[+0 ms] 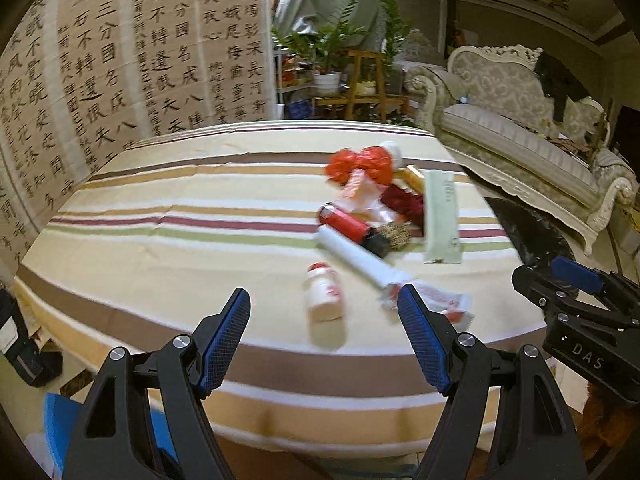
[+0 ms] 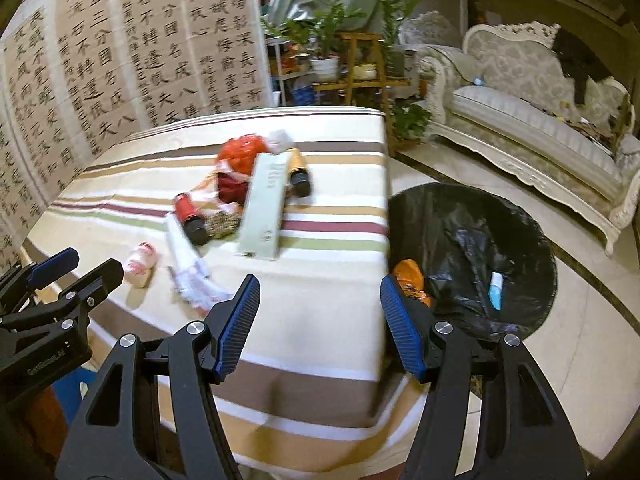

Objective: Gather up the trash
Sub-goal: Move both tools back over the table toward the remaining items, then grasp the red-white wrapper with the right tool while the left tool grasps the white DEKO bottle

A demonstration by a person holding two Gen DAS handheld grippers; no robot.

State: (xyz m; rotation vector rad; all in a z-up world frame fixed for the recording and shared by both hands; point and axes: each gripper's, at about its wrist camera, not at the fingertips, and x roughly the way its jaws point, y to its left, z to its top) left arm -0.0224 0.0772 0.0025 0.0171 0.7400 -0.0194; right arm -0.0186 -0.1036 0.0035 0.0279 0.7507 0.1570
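Note:
Trash lies on the striped tablecloth [image 1: 160, 200]: a small white bottle with a red label [image 1: 325, 294] [image 2: 140, 264], a white paper roll [image 1: 360, 258] [image 2: 184, 248], a red can with a black cap [image 1: 352, 228] [image 2: 190, 218], a red plastic bag [image 1: 360, 164] [image 2: 242, 152], a pale green packet [image 1: 440, 216] [image 2: 264, 208] and a crumpled wrapper [image 1: 440, 302]. My left gripper [image 1: 324, 300] is open and empty, just short of the white bottle. My right gripper [image 2: 318, 292] is open and empty over the table's near right edge. A black-lined trash bin [image 2: 520, 220] stands on the floor right of the table.
The bin holds an orange wrapper [image 2: 410, 278] and a small blue tube [image 2: 495, 290]. A cream sofa [image 2: 540, 120] stands at the right, potted plants [image 2: 328, 40] behind the table, and a calligraphy screen [image 1: 120, 60] at the left. A blue stool [image 1: 60, 420] is below the table's near edge.

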